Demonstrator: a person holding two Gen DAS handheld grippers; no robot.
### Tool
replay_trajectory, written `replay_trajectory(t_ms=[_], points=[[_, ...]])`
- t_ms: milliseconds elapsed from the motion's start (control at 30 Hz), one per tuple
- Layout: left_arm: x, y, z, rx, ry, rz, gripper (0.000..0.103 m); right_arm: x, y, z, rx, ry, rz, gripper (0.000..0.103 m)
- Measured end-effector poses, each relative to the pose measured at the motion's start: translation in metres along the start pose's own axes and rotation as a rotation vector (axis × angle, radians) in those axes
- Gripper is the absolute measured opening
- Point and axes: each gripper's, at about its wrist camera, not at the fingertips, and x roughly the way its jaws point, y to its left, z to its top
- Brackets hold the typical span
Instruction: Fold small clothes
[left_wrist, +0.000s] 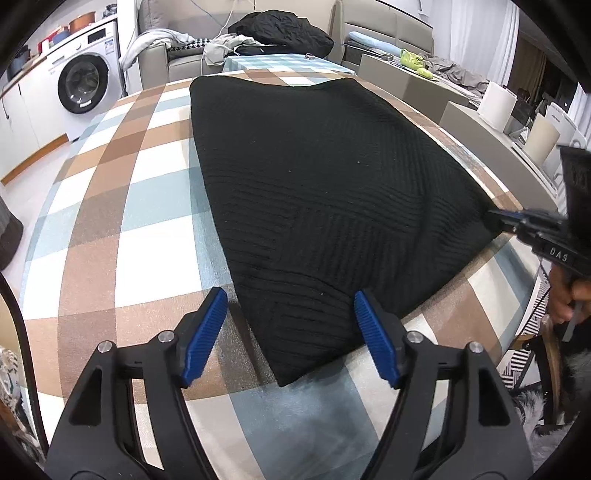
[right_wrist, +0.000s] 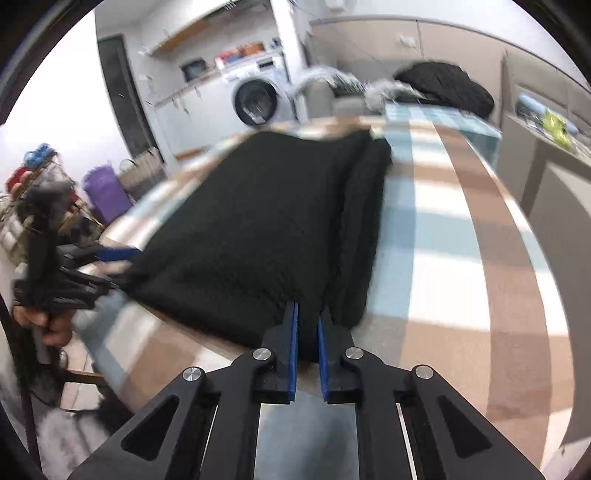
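A black ribbed knit garment (left_wrist: 314, 192) lies folded flat on the checked tablecloth (left_wrist: 147, 221). My left gripper (left_wrist: 290, 317) is open, its blue pads either side of the garment's near corner, just above the cloth. My right gripper (right_wrist: 307, 314) is shut on the garment's edge (right_wrist: 258, 240); in the left wrist view it shows at the right (left_wrist: 498, 218), pinching the garment's right corner. The left gripper shows at the left of the right wrist view (right_wrist: 122, 258), blurred.
A washing machine (left_wrist: 85, 88) stands at the back left. A sofa (left_wrist: 229, 48) with a black jacket (left_wrist: 284, 29) and other clothes sits behind the table. White canisters (left_wrist: 498, 105) line a shelf at the right. A purple bin (right_wrist: 105, 194) stands on the floor.
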Motion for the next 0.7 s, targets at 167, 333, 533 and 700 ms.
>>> replay_trajectory(t_ms=[167,333,533,700], points=[[-0.012,0.011,-0.001,-0.034,-0.023,0.005,0.07,0.0,-0.005,0.001,0.027,0.02,0.016,0.011],[-0.026,0.012,-0.003,-0.032,-0.073,-0.035,0.062,-0.011,0.002,0.001,-0.011,-0.031,0.033,0.051],[-0.01,0.0,-0.002,-0.015,-0.043,-0.032,0.027,0.007,0.0,0.007,0.077,-0.015,0.029,0.051],[-0.006,-0.004,0.001,-0.006,-0.046,-0.004,0.021,0.016,0.006,0.009,0.086,-0.008,-0.018,0.028]])
